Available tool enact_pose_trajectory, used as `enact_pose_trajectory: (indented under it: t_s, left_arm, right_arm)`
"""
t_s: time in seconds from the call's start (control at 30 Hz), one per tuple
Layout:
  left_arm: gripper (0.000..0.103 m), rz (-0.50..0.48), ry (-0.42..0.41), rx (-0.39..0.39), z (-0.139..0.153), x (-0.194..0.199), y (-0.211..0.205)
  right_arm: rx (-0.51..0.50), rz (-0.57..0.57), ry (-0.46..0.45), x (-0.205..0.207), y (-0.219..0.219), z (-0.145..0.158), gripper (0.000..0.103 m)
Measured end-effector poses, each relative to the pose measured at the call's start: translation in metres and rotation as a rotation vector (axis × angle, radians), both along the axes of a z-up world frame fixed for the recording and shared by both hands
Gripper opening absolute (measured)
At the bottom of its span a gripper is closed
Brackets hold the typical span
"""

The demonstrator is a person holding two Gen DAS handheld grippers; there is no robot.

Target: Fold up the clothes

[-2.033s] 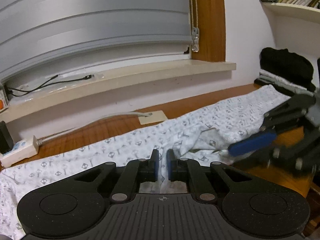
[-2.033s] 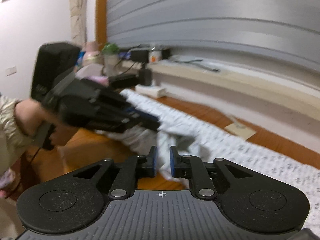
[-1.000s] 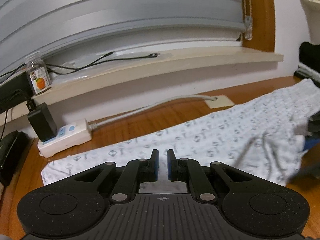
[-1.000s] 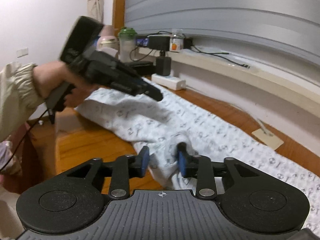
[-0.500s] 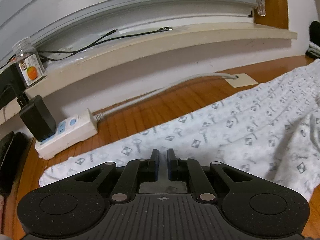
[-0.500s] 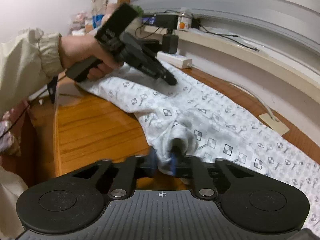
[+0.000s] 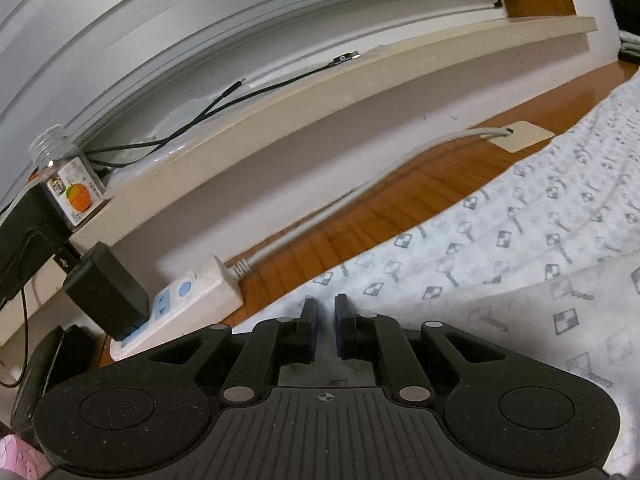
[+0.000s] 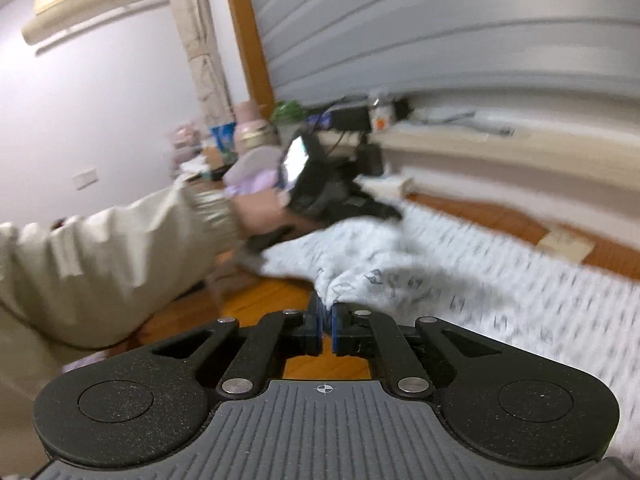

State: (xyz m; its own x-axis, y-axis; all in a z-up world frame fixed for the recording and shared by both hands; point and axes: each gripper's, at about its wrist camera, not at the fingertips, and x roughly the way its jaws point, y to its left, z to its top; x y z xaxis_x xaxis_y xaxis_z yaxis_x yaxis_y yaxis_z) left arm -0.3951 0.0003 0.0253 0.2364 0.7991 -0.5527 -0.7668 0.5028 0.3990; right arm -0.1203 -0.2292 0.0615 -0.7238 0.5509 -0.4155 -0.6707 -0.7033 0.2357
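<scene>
The right gripper has its jaws clamped on a bunched fold of the patterned white garment, which peaks up right at the tips and then spreads out flat to the right of the jaws across the wooden table. That view is pretty motion-blurred, so the print on the cloth mostly reads as grey smears. Ahead and to the left of those jaws you can see the left gripper in a hand with a cream sleeve, its tip down at the far end of the same cloth. From the left wrist view, the left gripper has its jaws nearly together with just a thin slit between the blue pads; the garment edge sits right at and under the tips, but I can't tell whether any cloth is actually pinched in there. The cloth runs off to the right of those jaws, with a second layer folded over in the lower right. Just left of the tips there's a white power strip with a black adapter plugged in, its grey cord trailing away along the table. Up on the window sill to the far left stands a small clear bottle with an orange on the label, plus a couple of thin black cables.
</scene>
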Motion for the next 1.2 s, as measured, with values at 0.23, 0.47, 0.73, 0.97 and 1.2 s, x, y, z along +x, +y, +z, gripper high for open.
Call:
enact_pose_trajectory:
  t_s: [0.23,0.47,0.73,0.97,1.2]
  left_arm:
    - [0.023,0.029,-0.067,-0.053,0.009,-0.011,-0.001]
    - [0.063,0.079,-0.148,-0.028,0.029,-0.054,-0.062]
    - [0.063,0.069,-0.097,-0.034,0.015,-0.058,-0.071]
    - [0.062,0.144,-0.070,0.002,0.011,-0.068,-0.049]
    - [0.063,0.158,-0.066,0.002,0.013,-0.082,-0.040]
  right_arm:
    - [-0.016,-0.038,-0.085,-0.003,-0.028,-0.034,0.005]
    - [-0.009,-0.095,-0.067,-0.005,-0.026,-0.049,0.029]
    - [-0.054,-0.132,0.011,-0.011,0.003,-0.049,0.039]
    - [-0.062,-0.102,0.113,-0.003,-0.001,-0.033,0.005]
    - [-0.079,0.001,0.039,-0.008,-0.042,-0.029,0.004]
